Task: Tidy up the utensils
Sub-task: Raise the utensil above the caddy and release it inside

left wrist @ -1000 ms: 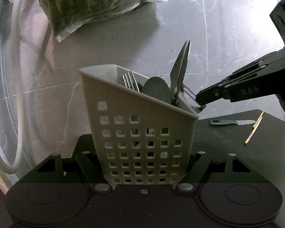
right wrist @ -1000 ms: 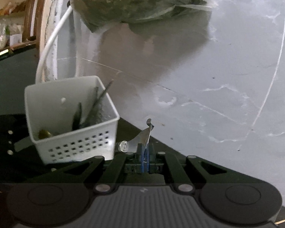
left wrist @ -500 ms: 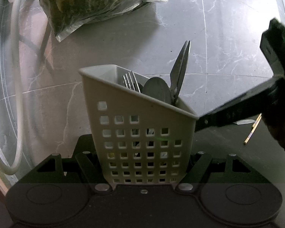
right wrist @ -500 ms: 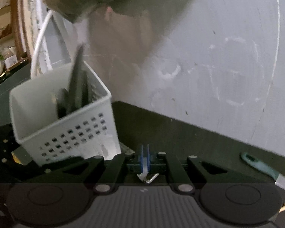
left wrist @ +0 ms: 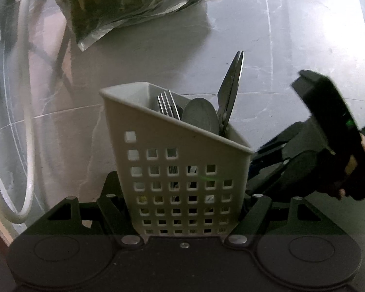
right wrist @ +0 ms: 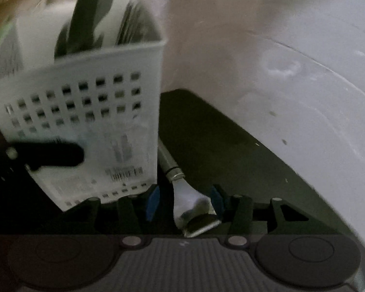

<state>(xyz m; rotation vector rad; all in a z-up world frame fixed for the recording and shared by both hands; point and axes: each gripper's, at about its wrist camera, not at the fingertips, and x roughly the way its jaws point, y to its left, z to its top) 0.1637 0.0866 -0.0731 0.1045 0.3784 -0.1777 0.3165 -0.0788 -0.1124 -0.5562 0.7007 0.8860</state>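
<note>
Left gripper (left wrist: 185,219) is clamped on the lower walls of the white caddy (left wrist: 182,170), holding it tilted just above the dark surface (right wrist: 206,133). Inside stand a fork (left wrist: 168,104), a spoon (left wrist: 200,116) and scissors (left wrist: 231,87), blades up, same as a second ago. What changed is on the right: a second ago the right gripper (right wrist: 183,200) was pinched shut on a peeler (right wrist: 192,209) up beside the caddy rim; half a second ago it had swung down low, fingers closed. Now its jaws stand apart, blue pads (right wrist: 152,199) on either side of the peeler with gaps showing, so it seems to hold nothing. The peeler lies on the surface just right of the caddy base, handle pointing far-left along the wall, head nearest the camera. The right view is blurred, so contact between a pad and the peeler can't be ruled out. In the left view the right gripper sits low, to the right of the caddy. Judgement: the peeler missed or was set down, not in the caddy, so that item is not yet organized; likely a re-grasp at a better angle comes before dropping it in. Caddy tilt is a spill risk.
</note>
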